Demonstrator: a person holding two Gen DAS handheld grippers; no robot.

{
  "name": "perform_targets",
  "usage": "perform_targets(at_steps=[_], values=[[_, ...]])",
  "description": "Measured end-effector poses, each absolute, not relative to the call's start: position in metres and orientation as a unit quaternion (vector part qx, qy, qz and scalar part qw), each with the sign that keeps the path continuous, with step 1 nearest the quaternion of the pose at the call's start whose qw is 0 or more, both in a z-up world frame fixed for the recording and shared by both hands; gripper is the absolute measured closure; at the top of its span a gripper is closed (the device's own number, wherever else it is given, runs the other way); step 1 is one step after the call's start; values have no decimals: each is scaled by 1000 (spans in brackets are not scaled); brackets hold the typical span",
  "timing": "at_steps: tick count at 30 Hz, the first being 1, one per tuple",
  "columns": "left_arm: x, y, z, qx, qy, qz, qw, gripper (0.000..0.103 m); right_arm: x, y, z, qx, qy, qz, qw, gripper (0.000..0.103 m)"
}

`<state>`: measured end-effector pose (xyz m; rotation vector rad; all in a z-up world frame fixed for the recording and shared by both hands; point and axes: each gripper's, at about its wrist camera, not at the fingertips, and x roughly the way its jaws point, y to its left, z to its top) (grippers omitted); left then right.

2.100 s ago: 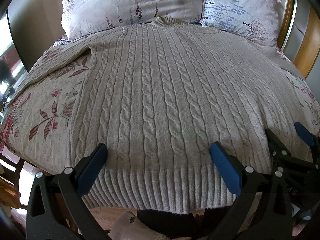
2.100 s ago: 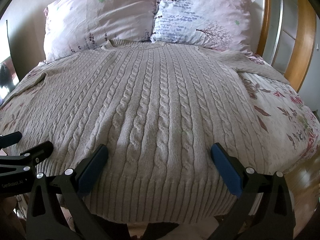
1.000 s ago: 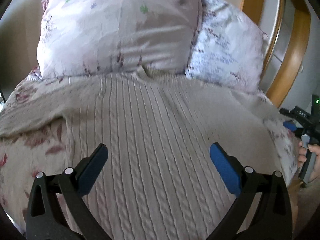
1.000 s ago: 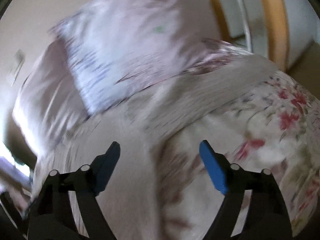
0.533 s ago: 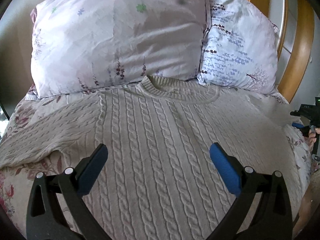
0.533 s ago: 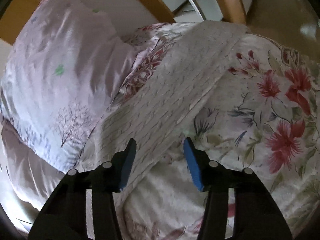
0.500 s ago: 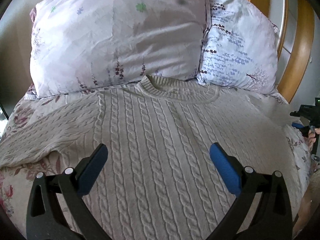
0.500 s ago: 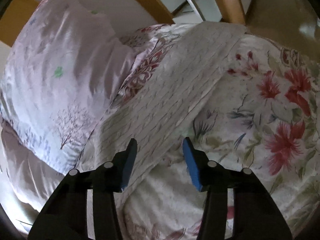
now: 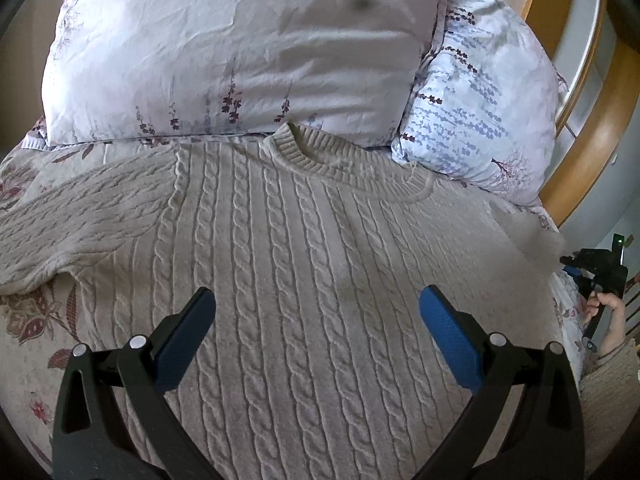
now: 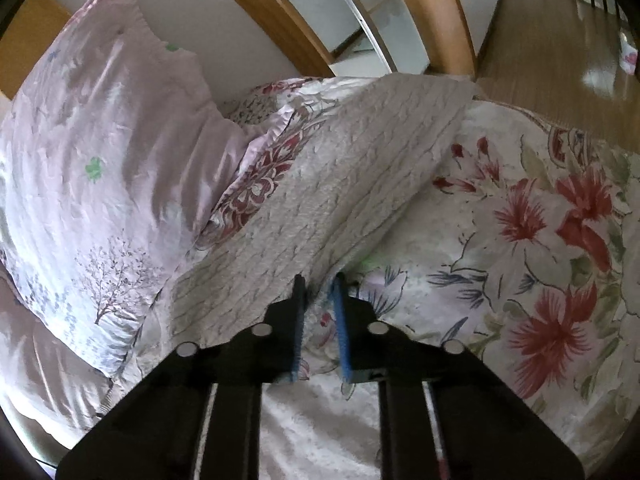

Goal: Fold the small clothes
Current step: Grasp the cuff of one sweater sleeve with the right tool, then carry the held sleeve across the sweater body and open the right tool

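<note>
A floral bedspread (image 10: 540, 240) covered the bed, with two pillows (image 9: 240, 48) at its head; on it a cream cable-knit sweater (image 9: 304, 264) lay flat, collar toward the pillows, its hem cut off by the lower frame edge. The left gripper (image 9: 316, 312) hovered above the sweater's body, jaws spread wide and empty; the right gripper (image 10: 318, 284) had its jaws nearly pressed together at the lower edge of the right sleeve (image 10: 360, 184); whether knit lay between them was hard to make out.
</note>
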<state>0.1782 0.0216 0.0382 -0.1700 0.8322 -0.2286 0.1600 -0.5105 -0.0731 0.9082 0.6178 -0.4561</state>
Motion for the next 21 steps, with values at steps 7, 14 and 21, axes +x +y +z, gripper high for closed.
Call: perform_targets(at_steps=[7, 14, 21], values=[[176, 24, 41, -83, 392, -113, 909, 2, 161, -478, -29, 325, 252, -204, 888, 93], [176, 28, 44, -92, 386, -112, 911, 2, 167, -402, 17, 241, 222, -101, 939, 94], [172, 28, 44, -85, 380, -109, 915, 2, 175, -292, 14, 159, 284, 42, 944, 94]])
